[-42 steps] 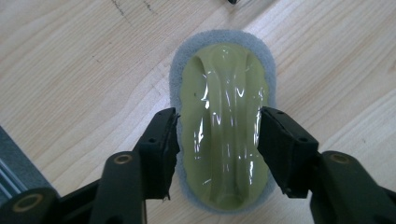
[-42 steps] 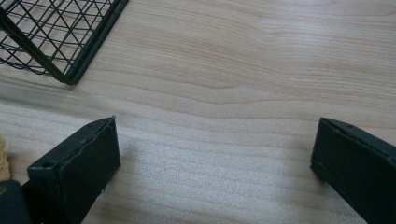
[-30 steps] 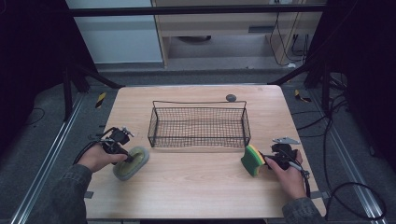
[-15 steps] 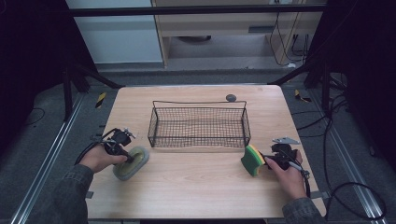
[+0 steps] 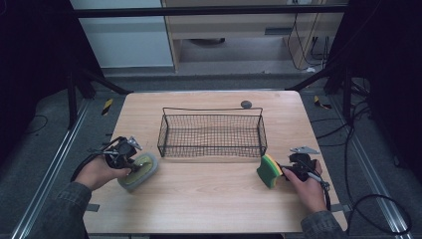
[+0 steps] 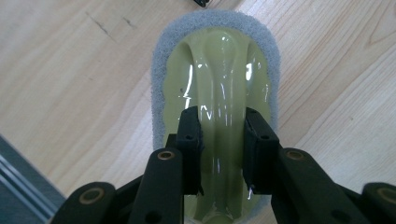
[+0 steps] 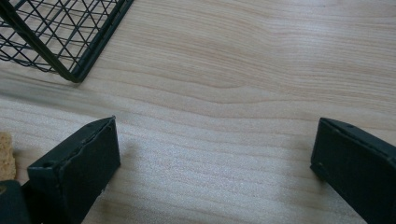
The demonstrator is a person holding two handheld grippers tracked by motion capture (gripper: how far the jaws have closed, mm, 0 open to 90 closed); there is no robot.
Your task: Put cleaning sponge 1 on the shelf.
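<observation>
The left gripper (image 6: 219,140) pinches the scrubber's handle (image 6: 218,93); the right gripper (image 7: 215,158), jaws spread, seems just beside the sponge (image 5: 268,170). Next, probably: lift the scrubber into the basket (image 5: 211,149) and close on the sponge.

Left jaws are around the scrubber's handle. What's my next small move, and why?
Probably lift the left gripper straight up a little. Its jaws pinch the raised handle of the scrubber, which lies flat on the table beside the wire basket, so it must clear the rim first.

Wood table (image 5: 209,199) w/ wire basket (image 5: 211,133), grey scrubber (image 5: 142,169), yellow-green sponge (image 5: 269,170), small dark disc (image 5: 246,104).
</observation>
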